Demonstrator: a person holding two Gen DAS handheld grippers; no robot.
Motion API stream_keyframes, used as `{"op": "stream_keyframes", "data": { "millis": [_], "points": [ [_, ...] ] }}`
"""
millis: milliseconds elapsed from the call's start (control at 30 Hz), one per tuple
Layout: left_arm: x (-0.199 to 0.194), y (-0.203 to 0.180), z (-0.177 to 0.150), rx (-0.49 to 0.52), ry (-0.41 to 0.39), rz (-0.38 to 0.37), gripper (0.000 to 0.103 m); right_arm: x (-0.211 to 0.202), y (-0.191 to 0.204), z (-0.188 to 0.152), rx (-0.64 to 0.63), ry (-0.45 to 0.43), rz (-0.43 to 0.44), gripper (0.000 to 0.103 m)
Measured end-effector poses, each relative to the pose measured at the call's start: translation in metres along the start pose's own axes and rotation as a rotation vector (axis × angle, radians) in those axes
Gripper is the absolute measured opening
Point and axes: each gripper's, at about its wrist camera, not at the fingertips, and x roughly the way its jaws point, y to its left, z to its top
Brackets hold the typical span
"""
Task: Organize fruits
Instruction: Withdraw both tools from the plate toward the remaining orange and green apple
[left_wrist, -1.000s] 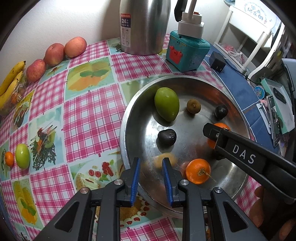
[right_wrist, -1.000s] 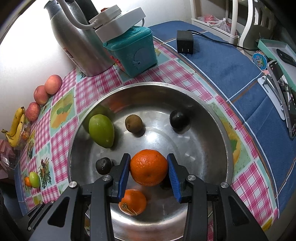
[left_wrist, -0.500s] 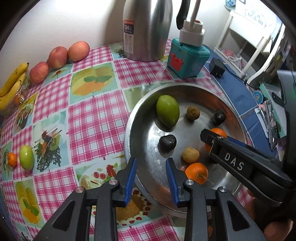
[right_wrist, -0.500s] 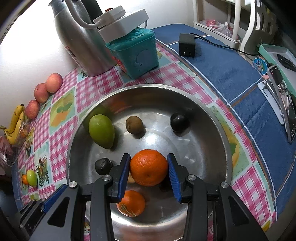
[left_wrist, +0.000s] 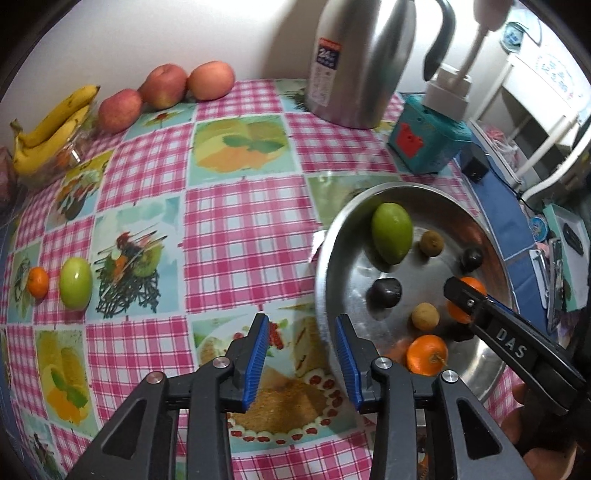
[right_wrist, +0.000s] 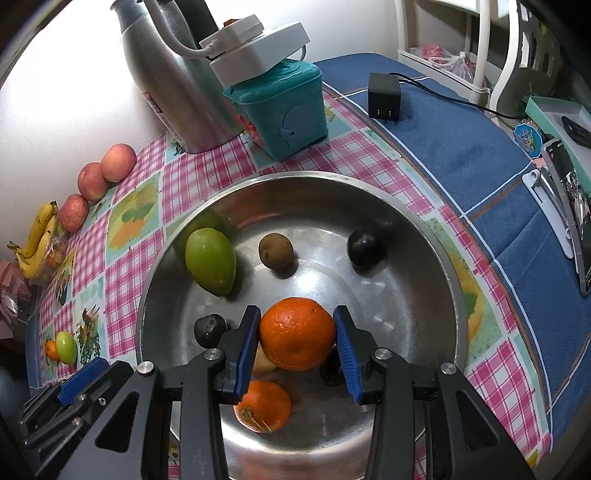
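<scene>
Your right tongs (right_wrist: 297, 334) pinch a large orange (right_wrist: 296, 333) over the steel bowl (right_wrist: 424, 236), while your left tongs (left_wrist: 301, 350) hang spread and empty, their jaws having just been opening.

In the bowl you have one green mango (right_wrist: 209, 261), one kiwi (right_wrist: 276, 251), two dark round fruits (right_wrist: 365, 249), a smaller orange (right_wrist: 263, 410) under the tongs, and one pale brown fruit (left_wrist: 425, 316), perhaps a second kiwi, mostly hidden in the right wrist view. The left tongs sit over the checked counter (left_wrist: 236, 236) just outside the bowl's rim. Well off on the counter lie three apples (left_wrist: 166, 85) in a row, a bunch of bananas (left_wrist: 51, 129), one green fruit (left_wrist: 75, 283) and one small tangerine (left_wrist: 37, 281) touching it.
</scene>
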Motion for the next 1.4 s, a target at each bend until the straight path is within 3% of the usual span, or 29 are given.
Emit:
{"op": "stream_keyframes", "data": {
  "millis": [67, 100, 167, 200, 333, 500, 833, 1167, 1400],
  "points": [
    [0.002, 0.003, 0.0, -0.011, 0.004, 0.008, 0.048, 0.001, 0.0, 0.0, -0.004, 0.0, 0.002, 0.042],
    [0.003, 0.004, 0.0, -0.016, 0.005, 0.018, 0.064, 0.001, 0.001, 0.0, -0.008, 0.0, 0.003, 0.042],
    [0.005, 0.008, 0.0, -0.031, 0.005, 0.063, 0.084, 0.001, 0.002, 0.0, -0.019, 0.001, -0.002, 0.042],
    [0.006, 0.011, 0.0, -0.037, 0.005, 0.083, 0.089, 0.001, 0.003, -0.001, -0.028, -0.001, -0.007, 0.044],
    [0.013, 0.025, -0.001, -0.072, 0.022, 0.168, 0.102, -0.002, 0.005, -0.001, -0.046, -0.032, 0.011, 0.075],
    [0.013, 0.047, -0.005, -0.139, 0.009, 0.208, 0.103, -0.003, 0.012, -0.002, -0.084, -0.046, 0.014, 0.088],
    [0.003, 0.076, -0.003, -0.228, -0.045, 0.262, 0.103, -0.001, 0.017, -0.005, -0.128, -0.03, -0.001, 0.089],
    [-0.007, 0.079, 0.0, -0.184, -0.067, 0.316, 0.103, -0.002, 0.026, -0.01, -0.178, -0.023, -0.002, 0.089],
    [-0.014, 0.076, 0.002, -0.076, -0.07, 0.376, 0.103, -0.002, 0.027, -0.011, -0.165, -0.006, -0.002, 0.089]
  ]
}}
